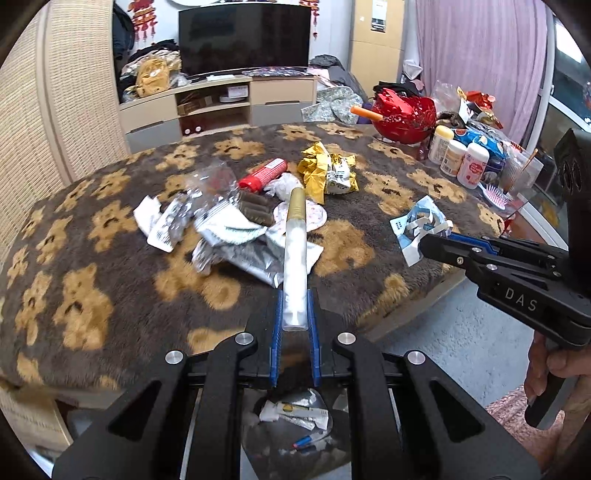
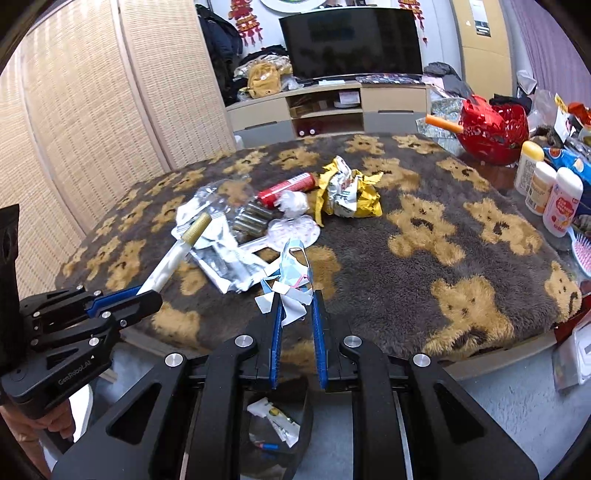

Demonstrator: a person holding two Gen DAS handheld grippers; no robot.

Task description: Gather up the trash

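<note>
Trash on the bear-print blanket (image 1: pixel 92 236): foil wrappers (image 1: pixel 221 236), red tube (image 1: pixel 263 173), yellow wrapper (image 1: pixel 327 171) piled mid-table, w/ more scraps in the bin (image 1: pixel 295 424) on the floor below the table edge. Left gripper (image 1: pixel 294 314) is clamped on a clear tube w/ gold cap (image 1: pixel 294 258), held up above the table edge & over the bin. Right gripper (image 2: pixel 297 314) pinches a blue-white torn wrapper (image 2: pixel 291 273) btwn its blue pads, also near the edge.

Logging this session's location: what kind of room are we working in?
Most likely a home living room. A large television stands on a low media cabinet at the far wall, red festive decorations hang beside it, and the litter lies on a teddy-bear patterned plush cover over a table.
</note>
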